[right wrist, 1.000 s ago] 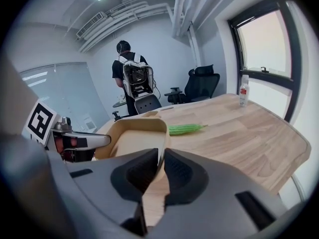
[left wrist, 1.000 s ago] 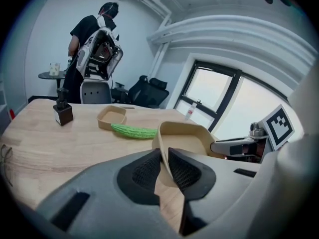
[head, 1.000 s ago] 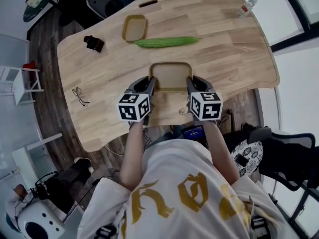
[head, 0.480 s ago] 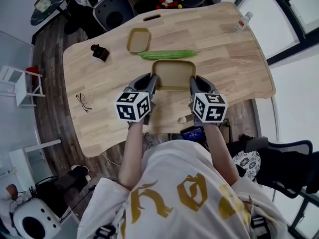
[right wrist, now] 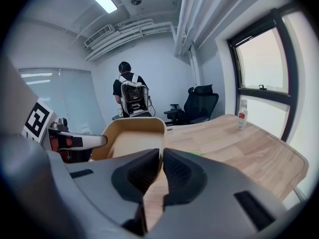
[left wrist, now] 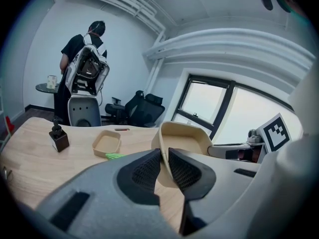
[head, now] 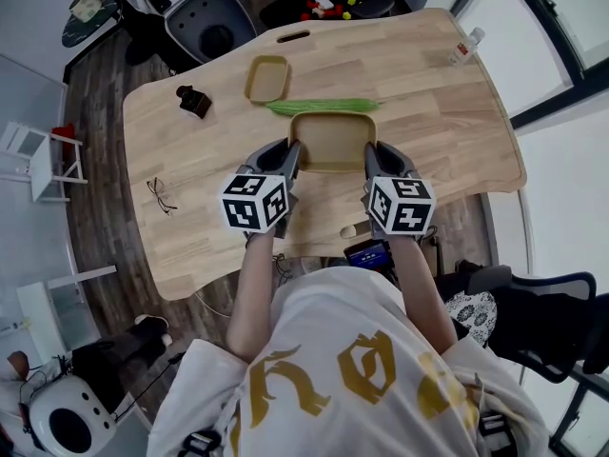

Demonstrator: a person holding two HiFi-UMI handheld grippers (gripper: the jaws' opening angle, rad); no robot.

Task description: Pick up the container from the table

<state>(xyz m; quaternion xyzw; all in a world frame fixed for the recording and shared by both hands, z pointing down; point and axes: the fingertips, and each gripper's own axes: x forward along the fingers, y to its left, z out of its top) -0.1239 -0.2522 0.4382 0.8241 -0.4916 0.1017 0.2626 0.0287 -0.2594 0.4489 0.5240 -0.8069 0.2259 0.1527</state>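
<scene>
Head view: the tan rectangular plastic container (head: 330, 141) is hanging clear above the pale wooden worktop (head: 428, 93), between the left gripper (head: 290, 156) and the right gripper (head: 371, 158). Left gripper view: its fingers are pinching one side wall, nearly together. Right gripper view: its fingers are closing on the opposite wall

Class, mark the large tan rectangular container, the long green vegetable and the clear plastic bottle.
large tan rectangular container (head: 331, 143), head view, inner floor.
long green vegetable (head: 314, 107), head view, mid-length.
clear plastic bottle (head: 464, 47), head view, body.
</scene>
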